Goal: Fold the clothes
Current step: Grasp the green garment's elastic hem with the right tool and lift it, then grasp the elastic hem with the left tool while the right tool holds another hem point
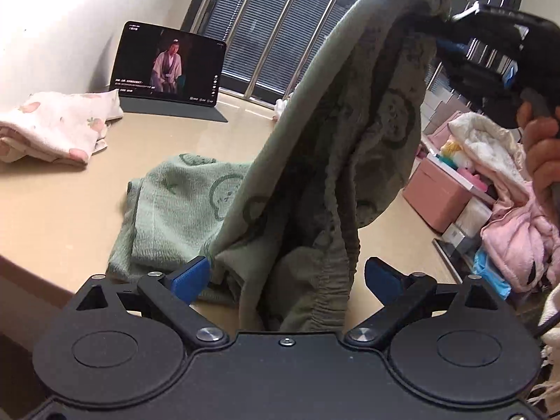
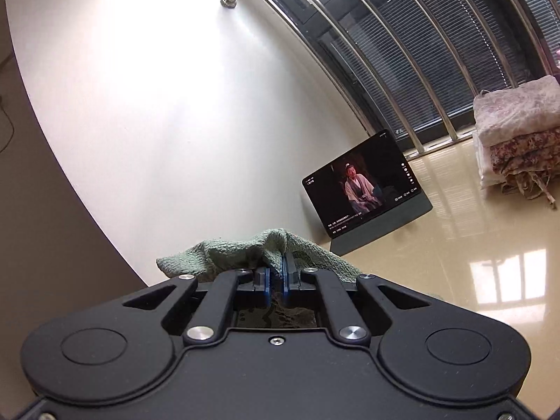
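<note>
A green garment (image 1: 336, 147) with a printed pattern hangs from my right gripper (image 1: 444, 31), seen at the upper right of the left wrist view. Its elastic waistband end (image 1: 315, 294) drops between the open blue fingers of my left gripper (image 1: 287, 276), which do not pinch it. A second green piece (image 1: 175, 206) lies flat on the beige table (image 1: 52, 210). In the right wrist view my right gripper (image 2: 276, 276) is shut on a fold of the green garment (image 2: 245, 248).
A folded pink-patterned cloth (image 1: 52, 126) lies at the table's left. A tablet (image 1: 168, 66) playing video stands at the back, also in the right wrist view (image 2: 364, 185). Pink boxes (image 1: 437, 192) and heaped clothes (image 1: 518, 231) sit right. Stacked fabrics (image 2: 518, 133) stand by the barred window.
</note>
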